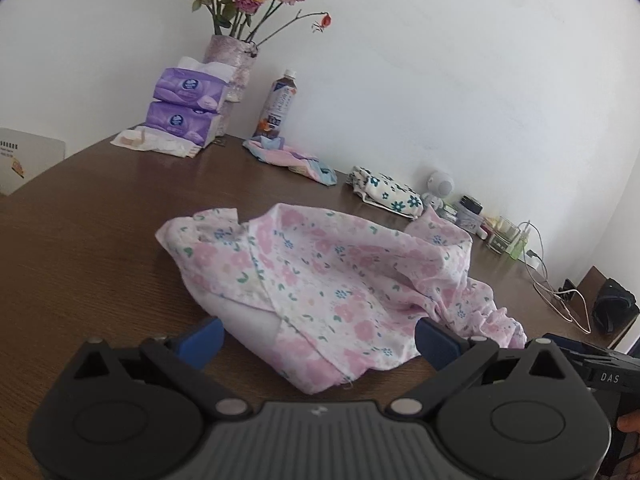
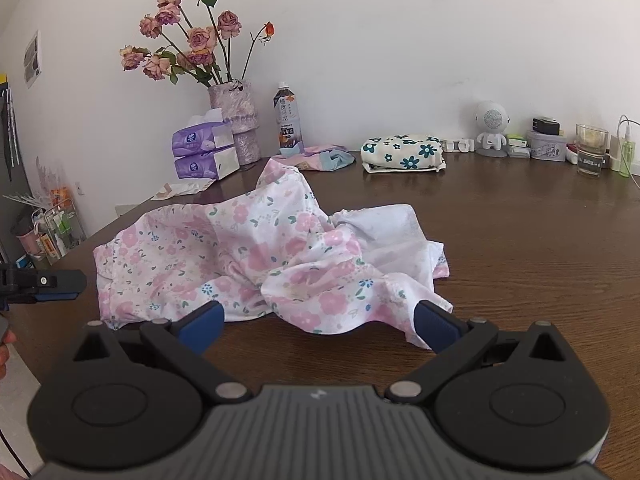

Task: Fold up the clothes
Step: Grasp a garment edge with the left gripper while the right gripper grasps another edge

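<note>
Centrally on the brown wooden bench [image 2: 520, 240] lies a crumpled pink floral garment [image 2: 256, 256], unfolded and bunched, with one part humped up toward the back. In the left wrist view the same garment [image 1: 320, 280] spreads between the two blue-padded fingers, a pale inner layer showing at its near left corner.

The left gripper [image 1: 318, 338] has its jaws wide apart, the near edge of the cloth lying between them but clamped by neither. The right gripper [image 2: 318, 324] also holds its jaws wide apart, low over the bench, just in front of the garment's near hem; its right finger sits close against a fold, though I cannot tell whether it touches. The left gripper appears again at the left edge of the right wrist view [image 2: 44, 282], beside the garment's left end.

Along the wall stand a vase of dried roses [image 2: 236, 120], two stacked purple tissue packs [image 2: 204, 156], a drinks bottle [image 2: 287, 120], a small folded pastel cloth [image 2: 320, 156], a folded white cloth with teal flowers [image 2: 402, 152] and a small white robot figure [image 2: 491, 128].
</note>
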Demonstrator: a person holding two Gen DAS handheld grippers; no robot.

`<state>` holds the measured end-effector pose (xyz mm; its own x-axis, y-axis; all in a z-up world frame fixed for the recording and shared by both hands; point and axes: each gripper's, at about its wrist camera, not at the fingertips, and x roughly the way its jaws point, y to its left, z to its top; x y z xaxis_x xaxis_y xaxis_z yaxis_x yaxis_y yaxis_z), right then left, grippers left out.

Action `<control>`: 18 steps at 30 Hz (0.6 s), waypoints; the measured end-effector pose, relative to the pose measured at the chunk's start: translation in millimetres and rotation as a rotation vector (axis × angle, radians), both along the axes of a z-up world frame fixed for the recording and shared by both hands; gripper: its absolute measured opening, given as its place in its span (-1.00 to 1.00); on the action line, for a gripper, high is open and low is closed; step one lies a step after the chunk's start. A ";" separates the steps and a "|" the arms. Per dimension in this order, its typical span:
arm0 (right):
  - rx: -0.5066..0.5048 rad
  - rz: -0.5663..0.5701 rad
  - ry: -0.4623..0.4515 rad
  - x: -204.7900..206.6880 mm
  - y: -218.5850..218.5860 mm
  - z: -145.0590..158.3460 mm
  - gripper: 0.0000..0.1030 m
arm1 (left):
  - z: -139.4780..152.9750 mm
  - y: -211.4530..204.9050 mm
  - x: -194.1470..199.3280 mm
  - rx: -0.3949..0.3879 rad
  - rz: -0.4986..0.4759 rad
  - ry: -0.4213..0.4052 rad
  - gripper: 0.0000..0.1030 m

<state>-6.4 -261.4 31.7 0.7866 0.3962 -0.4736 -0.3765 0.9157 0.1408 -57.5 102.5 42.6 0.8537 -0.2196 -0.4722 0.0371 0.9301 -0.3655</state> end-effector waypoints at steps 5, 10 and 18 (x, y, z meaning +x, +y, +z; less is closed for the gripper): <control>-0.014 0.004 0.004 10.9 6.5 4.9 0.99 | 3.9 12.8 11.2 0.028 0.020 -0.004 0.98; -0.043 0.045 0.026 35.5 14.9 19.4 0.99 | 13.2 29.3 35.7 0.116 0.022 0.016 0.98; -0.099 0.099 0.094 103.8 49.2 45.2 0.99 | 31.0 42.2 82.2 0.215 -0.078 0.067 0.84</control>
